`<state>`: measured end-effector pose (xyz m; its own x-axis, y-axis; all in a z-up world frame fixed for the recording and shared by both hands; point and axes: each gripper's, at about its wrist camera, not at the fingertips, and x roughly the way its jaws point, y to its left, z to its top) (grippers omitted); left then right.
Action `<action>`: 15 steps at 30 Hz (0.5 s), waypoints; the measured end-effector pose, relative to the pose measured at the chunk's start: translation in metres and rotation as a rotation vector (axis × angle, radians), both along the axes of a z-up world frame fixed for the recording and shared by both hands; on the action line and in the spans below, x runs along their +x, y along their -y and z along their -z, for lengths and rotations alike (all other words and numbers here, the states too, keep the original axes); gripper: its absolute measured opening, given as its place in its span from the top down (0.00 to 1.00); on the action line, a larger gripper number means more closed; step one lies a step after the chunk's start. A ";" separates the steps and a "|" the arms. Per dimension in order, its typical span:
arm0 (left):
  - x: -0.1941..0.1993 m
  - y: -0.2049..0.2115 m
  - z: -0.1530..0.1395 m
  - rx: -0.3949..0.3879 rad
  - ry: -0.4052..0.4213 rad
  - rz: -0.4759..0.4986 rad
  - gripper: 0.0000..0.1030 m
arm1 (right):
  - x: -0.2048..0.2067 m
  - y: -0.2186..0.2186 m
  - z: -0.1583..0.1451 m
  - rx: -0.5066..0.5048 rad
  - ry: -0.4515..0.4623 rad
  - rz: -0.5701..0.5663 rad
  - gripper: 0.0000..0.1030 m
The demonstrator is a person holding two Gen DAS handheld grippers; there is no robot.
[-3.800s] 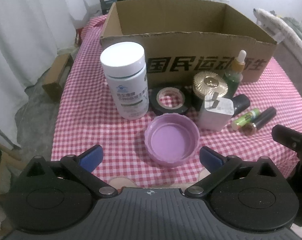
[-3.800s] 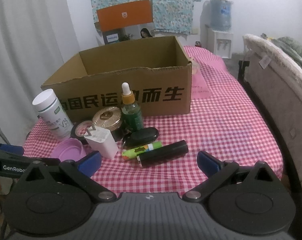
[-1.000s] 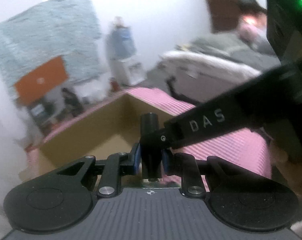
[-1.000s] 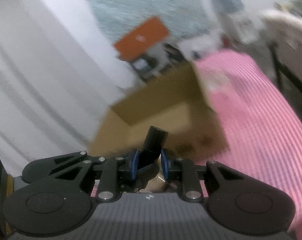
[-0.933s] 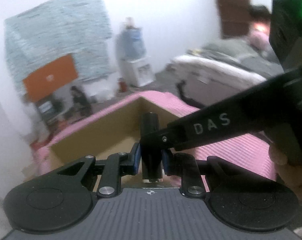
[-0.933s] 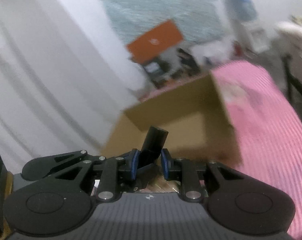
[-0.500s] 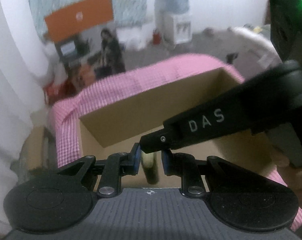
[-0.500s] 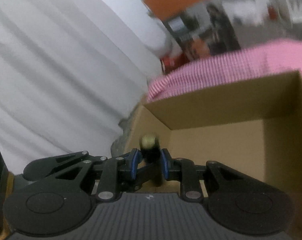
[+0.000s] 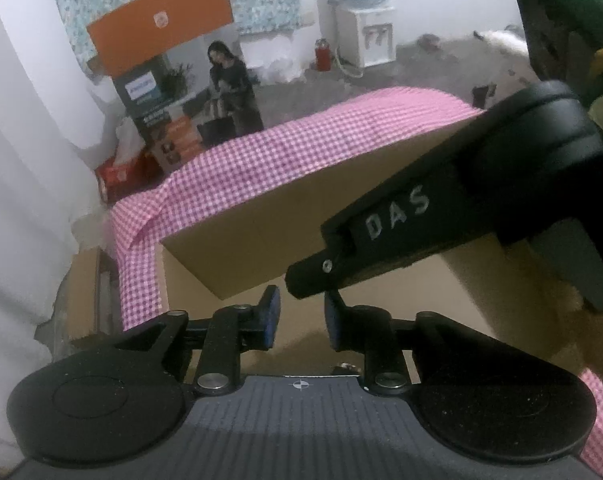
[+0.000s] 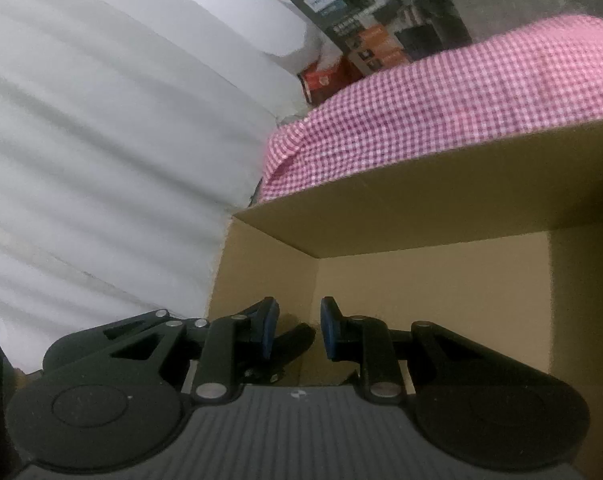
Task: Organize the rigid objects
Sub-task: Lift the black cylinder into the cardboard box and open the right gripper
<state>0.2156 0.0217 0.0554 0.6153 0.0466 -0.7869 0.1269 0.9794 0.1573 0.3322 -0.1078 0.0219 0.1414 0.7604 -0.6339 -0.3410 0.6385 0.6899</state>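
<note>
- Left wrist view: table under pink-and-white checked cloth (image 9: 285, 152); open cardboard box (image 9: 237, 248) stands on it, camera looks down over its near edge into the interior.
- Room behind: orange-topped printed carton (image 9: 173, 76) on a grey floor, white water dispenser (image 9: 365, 32) by the wall, patterned hanging above, white curtain (image 9: 25, 168) along the left.
- Left gripper (image 9: 299, 318): blue-padded fingers slightly apart, nothing between them, tips over the box interior.
- Right gripper (image 9: 313, 284) reaches in from the right; its black arm, marked "DAS", crosses above the left one's fingertips. Its fingertips cannot be made out from here.
- Box far wall and left corner visible; right wall and most of the floor covered by the black arm. A small dark item at the box bottom, just above the gripper body, is too cut off to identify.
- Right wrist view: same cardboard box (image 10: 421, 216), far-left inner corner straight ahead, far wall's top edge above it, checked cloth (image 10: 441, 96) beyond.
- Right gripper (image 10: 300, 330): fingers slightly apart, gap empty, held inside the box near the left wall.
- Open space ahead and to the right inside the box; curtain (image 10: 101, 152) just outside the left wall.
- A dark shape lies behind the left finger, partly hidden; identity unclear. Box floor under the gripper not visible.
</note>
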 end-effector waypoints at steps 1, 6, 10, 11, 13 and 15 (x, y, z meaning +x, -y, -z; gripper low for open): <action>-0.004 0.001 -0.003 -0.006 0.006 0.005 0.75 | 0.001 -0.001 -0.005 0.004 0.004 0.003 0.75; -0.037 0.004 -0.023 -0.029 0.059 0.029 0.63 | -0.021 0.020 -0.033 0.018 0.078 0.014 0.73; -0.065 0.008 -0.042 -0.042 0.120 0.042 0.54 | -0.051 0.046 -0.062 0.035 0.162 0.031 0.72; -0.071 0.008 -0.044 -0.047 0.132 0.043 0.53 | -0.058 0.052 -0.068 0.035 0.181 0.034 0.72; -0.082 0.009 -0.049 -0.061 0.150 0.047 0.52 | -0.072 0.064 -0.078 0.035 0.213 0.040 0.71; -0.095 0.012 -0.052 -0.073 0.165 0.060 0.50 | -0.091 0.078 -0.088 0.043 0.240 0.042 0.69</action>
<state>0.1204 0.0100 0.1071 0.7362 -0.0471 -0.6751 0.1635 0.9804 0.1099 0.2413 -0.1860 0.1097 0.3160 0.7761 -0.5457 -0.4723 0.6275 0.6190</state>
